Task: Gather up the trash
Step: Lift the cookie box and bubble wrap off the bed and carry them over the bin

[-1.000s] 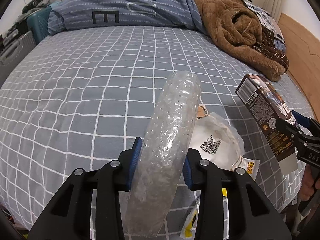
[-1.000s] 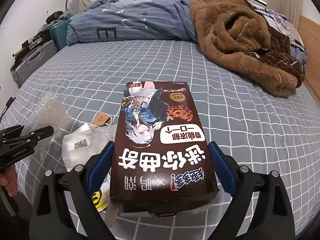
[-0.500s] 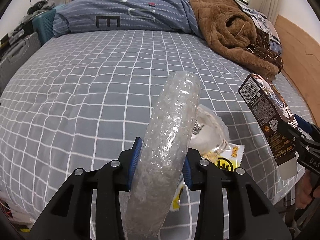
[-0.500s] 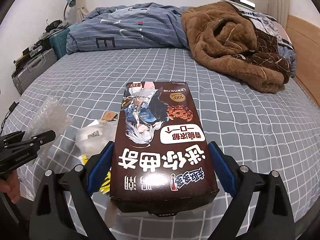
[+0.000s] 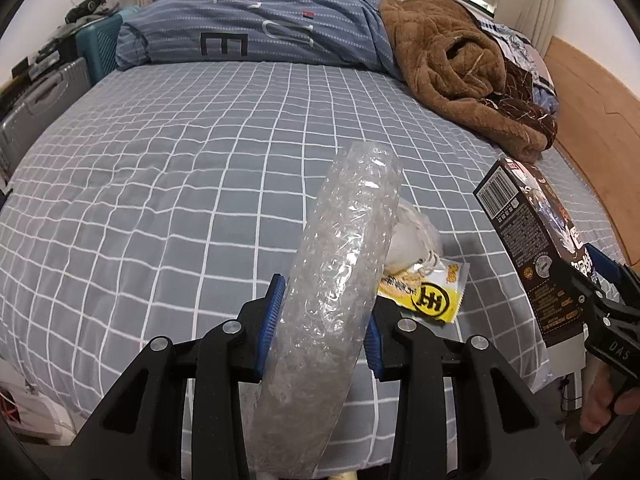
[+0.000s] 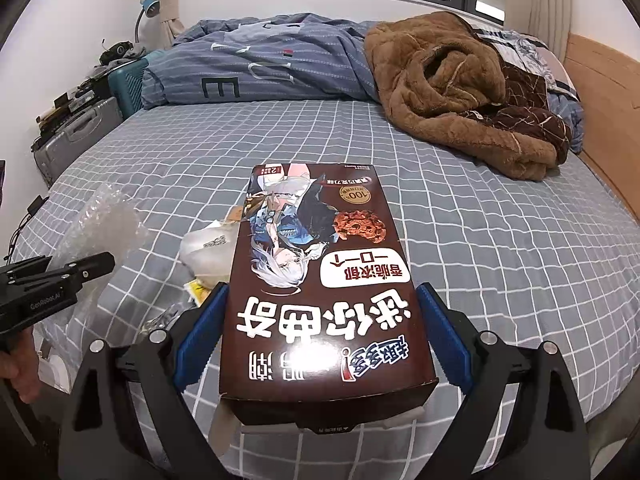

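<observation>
My left gripper (image 5: 320, 312) is shut on a clear roll of bubble wrap (image 5: 344, 264) and holds it above the bed's near edge. My right gripper (image 6: 322, 316) is shut on a brown cookie box (image 6: 320, 280); the box also shows at the right of the left wrist view (image 5: 528, 248). On the bed between them lie a white crumpled plastic bag (image 5: 416, 236) and a yellow snack wrapper (image 5: 436, 296). The left gripper and bubble wrap (image 6: 104, 224) show at the left of the right wrist view.
The bed has a grey checked sheet (image 5: 180, 184). A blue striped duvet (image 5: 256, 32) and a brown fleece blanket (image 5: 460, 76) lie at the far side. Suitcases (image 6: 76, 136) stand left of the bed. A wooden headboard (image 5: 596, 120) is at right.
Both grippers have pulled back and risen from the bed with their loads. The yellow wrapper has come into view beside the white bag.
</observation>
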The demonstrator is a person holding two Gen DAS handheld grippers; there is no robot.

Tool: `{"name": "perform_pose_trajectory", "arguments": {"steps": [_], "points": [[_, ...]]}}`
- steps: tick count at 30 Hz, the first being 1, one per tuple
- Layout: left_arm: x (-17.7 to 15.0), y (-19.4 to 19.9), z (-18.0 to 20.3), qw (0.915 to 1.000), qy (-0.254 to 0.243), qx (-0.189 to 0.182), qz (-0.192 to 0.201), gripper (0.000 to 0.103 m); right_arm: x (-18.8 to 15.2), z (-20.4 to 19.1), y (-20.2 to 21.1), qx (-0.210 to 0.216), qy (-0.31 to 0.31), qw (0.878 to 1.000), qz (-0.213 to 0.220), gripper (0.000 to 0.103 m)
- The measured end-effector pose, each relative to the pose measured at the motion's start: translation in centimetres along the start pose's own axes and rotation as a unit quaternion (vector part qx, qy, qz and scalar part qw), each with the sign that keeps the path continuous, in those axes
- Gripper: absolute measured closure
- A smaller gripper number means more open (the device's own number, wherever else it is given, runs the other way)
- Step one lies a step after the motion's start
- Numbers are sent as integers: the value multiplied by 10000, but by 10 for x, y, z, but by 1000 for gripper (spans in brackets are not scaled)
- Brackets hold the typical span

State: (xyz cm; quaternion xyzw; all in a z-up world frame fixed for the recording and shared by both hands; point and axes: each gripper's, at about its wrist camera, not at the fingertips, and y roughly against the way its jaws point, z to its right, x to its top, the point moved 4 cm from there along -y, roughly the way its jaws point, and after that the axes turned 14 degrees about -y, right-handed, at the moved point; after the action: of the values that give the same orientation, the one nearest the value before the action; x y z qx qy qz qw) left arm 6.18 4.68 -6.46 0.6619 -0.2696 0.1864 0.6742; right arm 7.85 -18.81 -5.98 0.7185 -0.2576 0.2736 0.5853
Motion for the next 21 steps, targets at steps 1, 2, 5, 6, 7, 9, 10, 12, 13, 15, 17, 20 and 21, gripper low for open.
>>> {"name": "perform_pose_trajectory", "arguments": {"steps": [1,2,5,6,7,9,10,12,13,15,17,20,21], "points": [[-3,2,2,10000,-4,-12,-12,68,-2,0,3,11,-19,10000,3,15],[-5,3,3,10000,-7,-18,-16,69,-4,0,5,17,-39,10000,1,15],[-11,9,5,10000,6,-33,-13,69,-10,0,13,59,-94,9999,-1,15],[-13,11,6,10000,7,-32,-6,69,-12,0,16,57,-97,9999,2,15],[-15,13,7,10000,3,-22,0,69,-16,-1,19,54,-87,9999,6,15],[-22,19,9,10000,-22,3,-8,69,-20,-2,23,37,-58,10000,7,15],[-25,21,10,10000,-22,3,-16,69,-22,-3,24,19,-56,10000,6,15],[-31,24,11,10000,-18,-4,-34,69,-29,-3,28,32,-64,10000,-9,15],[-34,25,11,10000,-16,1,-45,69,-31,-4,30,33,-65,10000,-10,15],[-41,29,10,10000,-4,23,-54,69,-36,-6,36,37,-54,10000,15,15],[-46,33,10,10000,19,15,-52,69,-40,-8,42,56,-54,10000,35,15],[-54,41,12,10000,15,10,-33,69,-47,-11,48,86,-58,9999,17,15],[-56,43,13,10000,21,-3,-28,69,-50,-12,50,82,-55,9999,16,15]]}}
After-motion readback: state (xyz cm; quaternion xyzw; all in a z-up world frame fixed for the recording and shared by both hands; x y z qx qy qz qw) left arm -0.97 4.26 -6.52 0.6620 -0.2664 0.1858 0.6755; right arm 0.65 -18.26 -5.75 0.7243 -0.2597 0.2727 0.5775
